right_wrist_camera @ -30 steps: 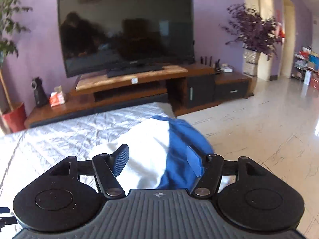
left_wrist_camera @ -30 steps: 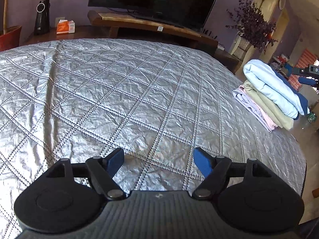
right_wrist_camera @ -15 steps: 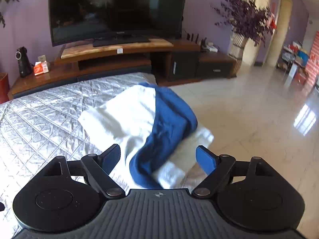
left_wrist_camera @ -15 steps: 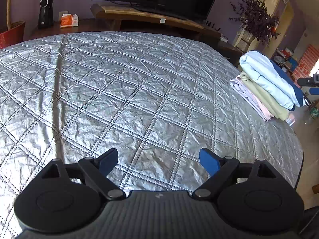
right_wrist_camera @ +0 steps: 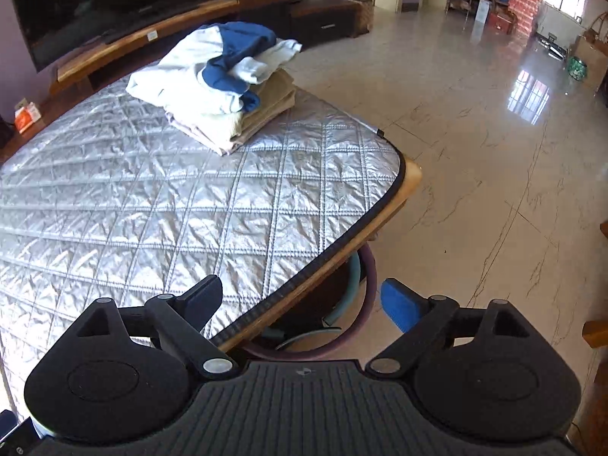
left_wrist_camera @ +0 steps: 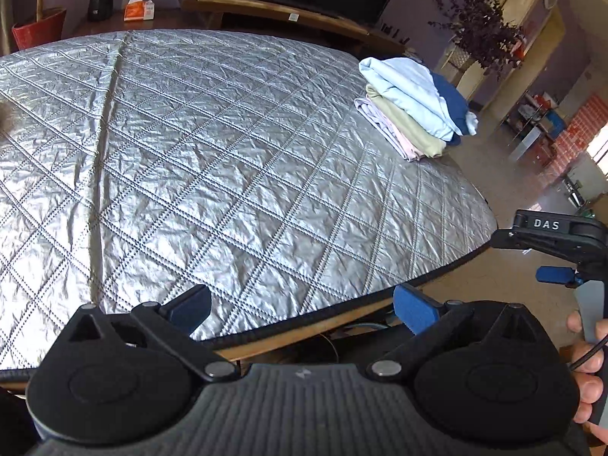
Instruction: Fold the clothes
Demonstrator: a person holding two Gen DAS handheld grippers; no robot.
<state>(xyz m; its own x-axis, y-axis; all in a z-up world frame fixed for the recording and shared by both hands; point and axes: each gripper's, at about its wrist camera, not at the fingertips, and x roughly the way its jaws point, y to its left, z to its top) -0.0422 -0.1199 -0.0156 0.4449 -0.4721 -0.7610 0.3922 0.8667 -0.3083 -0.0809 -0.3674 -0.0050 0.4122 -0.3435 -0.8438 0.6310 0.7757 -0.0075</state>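
Left wrist view. The left gripper (left_wrist_camera: 302,309) hangs over the near edge of the table (left_wrist_camera: 304,336), its two blue-padded fingers spread wide apart with nothing between them. A silver quilted cover (left_wrist_camera: 212,159) lies over the tabletop, creased and bare across its middle. The pile of clothes (left_wrist_camera: 412,114) sits at the far right edge of the cover: a pale pink piece at the bottom, a beige one above it, a light blue and dark blue garment on top. At the right border the right gripper (left_wrist_camera: 554,252) is seen from the side, off the table and held in a hand (left_wrist_camera: 587,372); from this angle its fingers cannot be judged. Beyond the table stand a wooden TV bench (left_wrist_camera: 266,7) and a dark-leaved plant (left_wrist_camera: 480,30).

Right wrist view. The right gripper (right_wrist_camera: 302,306) is released, fingers wide and empty, placed over the table's near right corner. The pile of clothes (right_wrist_camera: 224,87) rests well ahead, near the far right edge of the cover (right_wrist_camera: 159,205); the white and blue top garment lies loosely, not squared with the pieces beneath. A shiny tiled floor (right_wrist_camera: 475,144) fills the right half.
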